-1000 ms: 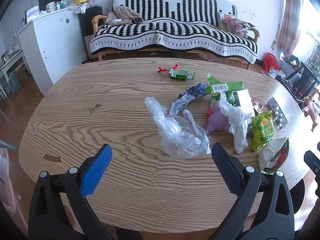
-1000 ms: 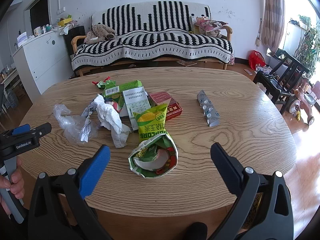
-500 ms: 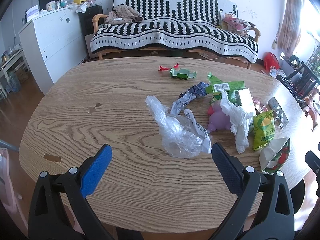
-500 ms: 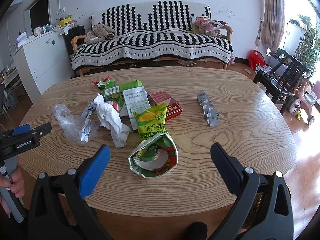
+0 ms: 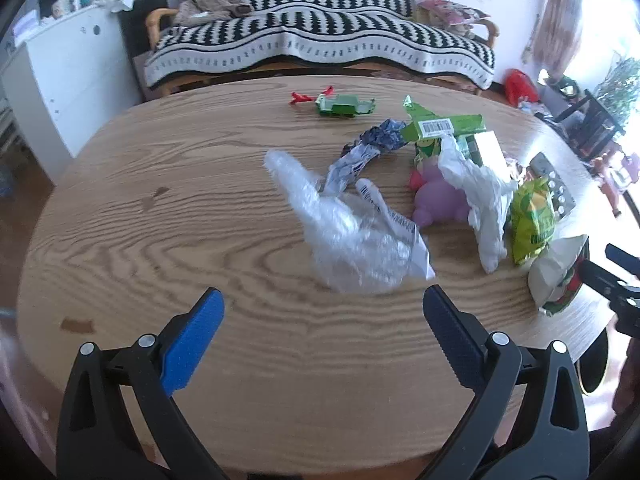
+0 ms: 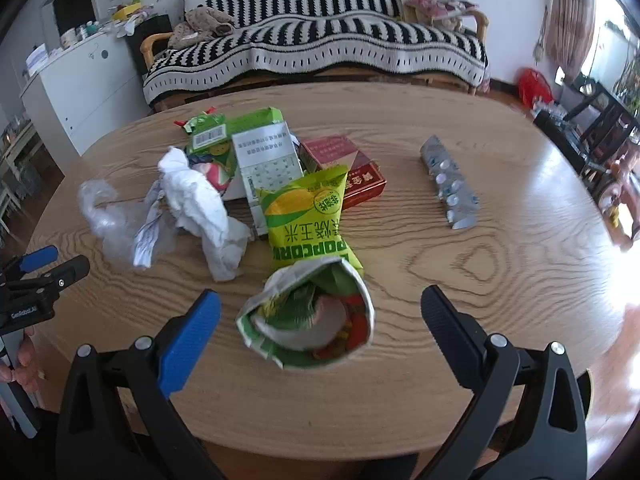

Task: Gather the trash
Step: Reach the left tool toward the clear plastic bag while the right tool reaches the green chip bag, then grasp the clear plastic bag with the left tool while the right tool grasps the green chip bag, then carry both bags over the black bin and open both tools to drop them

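Trash lies scattered on a round wooden table. A crumpled clear plastic bag lies just beyond my open, empty left gripper. Near it are a white crumpled paper, a purple piece and a yellow-green popcorn bag. An open green snack bag lies between the fingers of my open, empty right gripper. A red box, a white-green carton and a silver blister strip lie farther back.
A small green wrapper with red bits lies at the table's far side. A striped sofa stands behind the table, a white cabinet at the left, dark chairs at the right.
Both grippers have moved forward over the table. The plastic bag and the open green snack bag now sit closer to the fingers. Both grippers stay open.
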Tool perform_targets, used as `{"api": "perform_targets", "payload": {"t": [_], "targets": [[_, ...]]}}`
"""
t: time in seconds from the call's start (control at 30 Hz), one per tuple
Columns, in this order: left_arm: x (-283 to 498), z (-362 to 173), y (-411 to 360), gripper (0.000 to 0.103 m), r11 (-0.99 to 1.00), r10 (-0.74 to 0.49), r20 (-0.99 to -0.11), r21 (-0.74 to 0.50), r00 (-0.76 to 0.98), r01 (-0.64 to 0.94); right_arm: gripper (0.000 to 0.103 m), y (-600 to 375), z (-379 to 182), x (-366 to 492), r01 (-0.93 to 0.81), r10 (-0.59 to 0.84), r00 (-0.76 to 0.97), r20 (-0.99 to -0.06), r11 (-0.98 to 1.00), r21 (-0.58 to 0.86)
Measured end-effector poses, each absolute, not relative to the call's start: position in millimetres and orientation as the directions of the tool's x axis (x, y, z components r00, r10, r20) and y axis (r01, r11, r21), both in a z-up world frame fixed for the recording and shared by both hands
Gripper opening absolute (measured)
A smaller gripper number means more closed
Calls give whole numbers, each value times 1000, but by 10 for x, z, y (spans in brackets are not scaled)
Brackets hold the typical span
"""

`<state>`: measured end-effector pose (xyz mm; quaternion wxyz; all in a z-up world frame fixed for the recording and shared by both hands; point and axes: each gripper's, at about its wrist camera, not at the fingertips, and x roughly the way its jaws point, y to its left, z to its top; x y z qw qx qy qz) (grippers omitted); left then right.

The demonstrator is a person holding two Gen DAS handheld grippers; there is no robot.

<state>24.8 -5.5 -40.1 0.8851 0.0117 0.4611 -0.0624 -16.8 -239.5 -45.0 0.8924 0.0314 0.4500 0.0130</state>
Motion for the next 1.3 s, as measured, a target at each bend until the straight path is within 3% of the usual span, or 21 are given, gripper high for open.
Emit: {"api": "perform_targets", "payload": {"t": [0.13,0.27,0.4,0.47,0.6,0.7,1.1,1.3], "targets": [[492,-576,-74,97,990,-68,-819,16,569,141,97,-2357,-561,-45,3,54,571,-819,998,68],[743,-750,-8,97,988,-152,-838,-117,525,100,97,-2376,-639,59,12,66,559,-827,996,88],[890,-800,12,97,979,-196,-817,-197,542,58,71,-2420,-704,112,22,116,534,-837,988,151],[933,-813,1,92,974,-212,-810,-218,546,55,68,-2431,-699,111,21,138,530,-836,984,176],[946,-795,-81,29,953,-296,-805,-288,514,98,62,-2463,-649,66,5,192,535,-823,973,231],[903,-685,-150,3,951,-305,-796,-287,523,117,62,-2457,-554,-17,-1,203,557,-805,970,244],[465,151,66,1,973,-208,-692,-220,691,73,62,-2688,-120,-339,-1,221,670,-709,955,297],[292,267,-330,1,967,-251,-667,-198,701,158,62,-3154,83,-701,69,77,734,-675,980,186]]}}
